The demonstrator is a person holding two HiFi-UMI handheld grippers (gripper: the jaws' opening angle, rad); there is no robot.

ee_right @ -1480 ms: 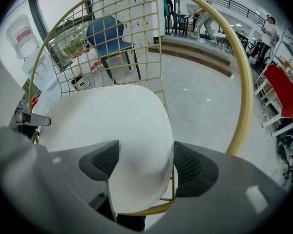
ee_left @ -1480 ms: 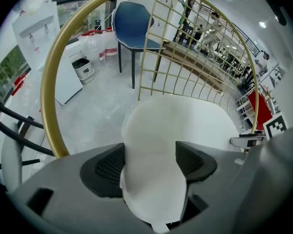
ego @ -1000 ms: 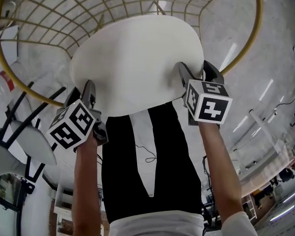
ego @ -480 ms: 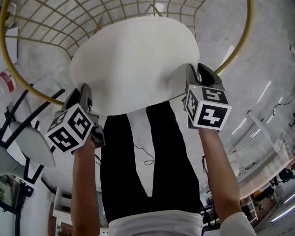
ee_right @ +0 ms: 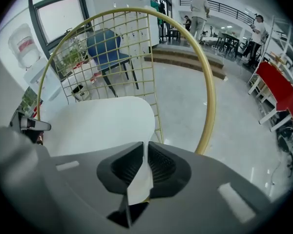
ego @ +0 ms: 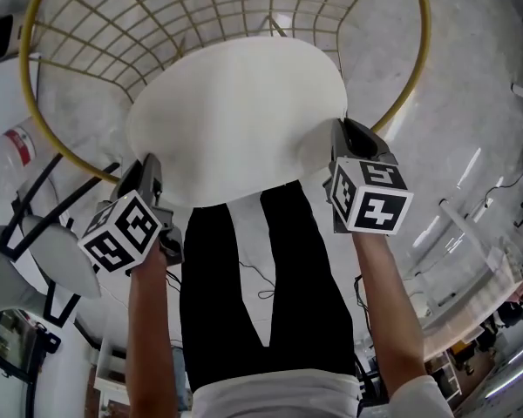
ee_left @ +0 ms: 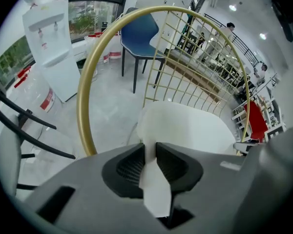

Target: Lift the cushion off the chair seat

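Head view, items as they stand before you.

Cushion (ego: 235, 116): white, rounded, upper centre of the frame, lying within the gold wire chair (ego: 23, 68). Its near edge faces you. I cannot tell whether its underside is clear of the seat.

Left tool (ego: 148, 174): lower left of the cushion, at its near-left edge. Your left forearm (ego: 148, 320) rises straight from the bottom of the frame, with the tool pitched steeply downward and its marker cube (ego: 122, 233) facing the camera.

Right tool (ego: 344, 139): at the cushion's near-right edge, centre right. Your right forearm (ego: 383, 303) runs up parallel to the left one, marker cube (ego: 370, 197) uppermost.

Left gripper view: the left tool (ee_left: 150, 150) has just been closing its jaws. They are clamped on a fold of the cushion (ee_left: 190, 130), and white fabric fills the gap between the ribbed pads. The chair hoop (ee_left: 83, 96) arcs across the upper left, and a blue chair (ee_left: 139, 33) stands behind it.

Right gripper view: the right tool (ee_right: 145, 160) has likewise just been closing. Its pads pinch a thin white flap of the cushion (ee_right: 97, 123). The chair hoop (ee_right: 210, 91) curves down at right of centre. People (ee_right: 200, 9) stand far off at the top.
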